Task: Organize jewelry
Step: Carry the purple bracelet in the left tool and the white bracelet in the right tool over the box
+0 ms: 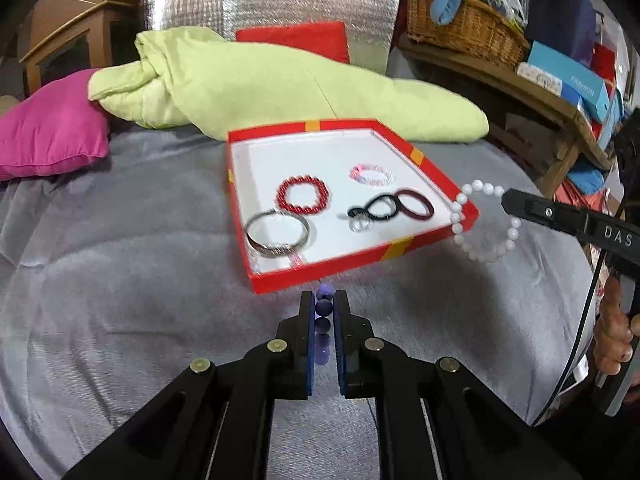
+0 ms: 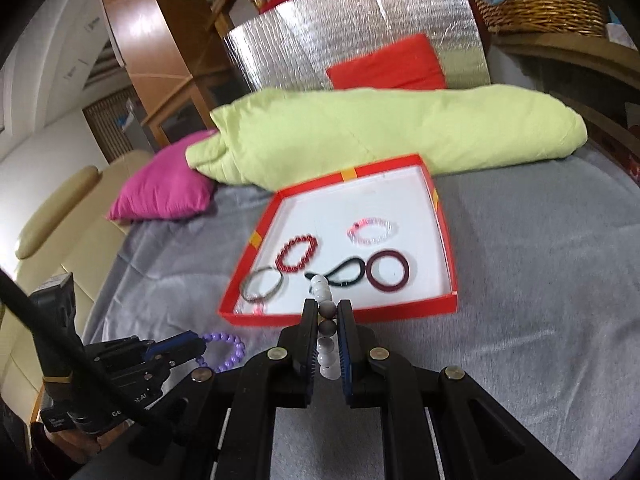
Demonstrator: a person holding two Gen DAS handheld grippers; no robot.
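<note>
Left hand-held gripper (image 1: 324,300), seen from its own wrist camera, has its jaws pressed in on a purple bead bracelet (image 1: 323,307); the beads run in a line between the blue pads. It hovers over a grey bedspread (image 1: 120,280), just short of the near wall of a red box (image 1: 320,276). Inside the box, on its white floor: a silver bangle (image 1: 277,233) at the near left, a red bead bracelet (image 1: 303,194) behind it, a pink-and-white bracelet (image 1: 372,174) further back, a black hair tie (image 1: 374,209) and a maroon ring (image 1: 415,203) toward the right. Right hand-held gripper (image 1: 505,200) enters from the right, pinching a white bead bracelet (image 1: 484,222) that hangs in the air beside the box's right corner. A green quilt (image 1: 280,80) and a pink cushion (image 1: 52,136) lie behind the box.

Right wrist view: right hand-held gripper (image 2: 328,312) is closed on the white bead bracelet (image 2: 322,292), whose beads show between and beyond the pads, over the box's near wall (image 2: 360,310). Left hand-held gripper (image 2: 200,346) sits at lower left, holding the purple bracelet (image 2: 228,350) above the bedspread (image 2: 520,280), near the box's left corner. Box contents match: bangle (image 2: 264,284), red bracelet (image 2: 298,254), pink-and-white bracelet (image 2: 374,231), hair tie (image 2: 344,274), maroon ring (image 2: 389,271).
</note>
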